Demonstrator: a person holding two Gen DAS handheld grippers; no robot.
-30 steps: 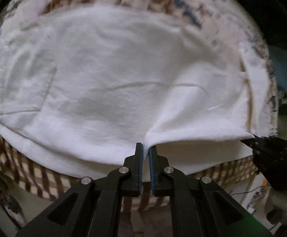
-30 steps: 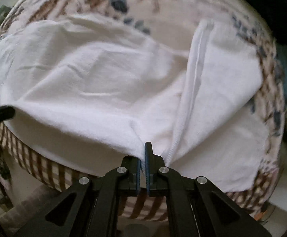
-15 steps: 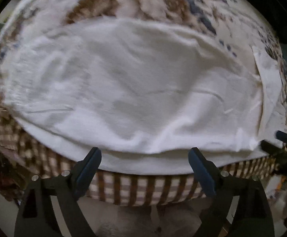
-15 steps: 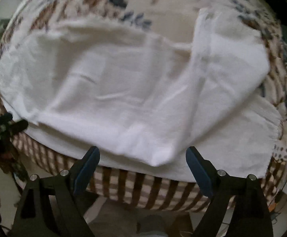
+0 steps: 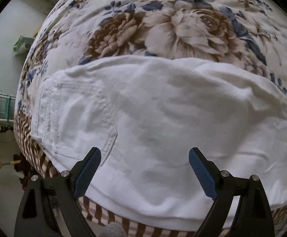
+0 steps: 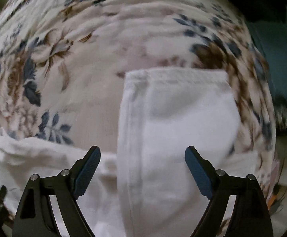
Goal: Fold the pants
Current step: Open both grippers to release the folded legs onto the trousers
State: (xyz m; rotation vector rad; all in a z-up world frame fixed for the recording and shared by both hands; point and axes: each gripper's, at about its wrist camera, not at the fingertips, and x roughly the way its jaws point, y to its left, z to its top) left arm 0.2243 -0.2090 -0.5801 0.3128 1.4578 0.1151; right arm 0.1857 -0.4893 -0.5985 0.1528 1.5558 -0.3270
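Ahead of my left tongs (image 5: 144, 169) the white pants (image 5: 163, 118) lie spread on the floral bedspread (image 5: 163, 19), near hem running along the bed's checked edge (image 5: 96, 215) just under my tips. Beyond the far fold, open bedspread all the way up. Pocket stitching (image 5: 78, 118) sits ahead-left. Left tongs are spread wide, holding nothing, blue pads (image 5: 88, 173) hovering over the cloth. Over on my right tongs (image 6: 142, 169), equally wide and empty, a folded leg panel (image 6: 179, 128) runs straight away between the fingers, its far hem square against bare bedspread (image 6: 84, 59). More pants cloth bunches to the left; the view is blurred.
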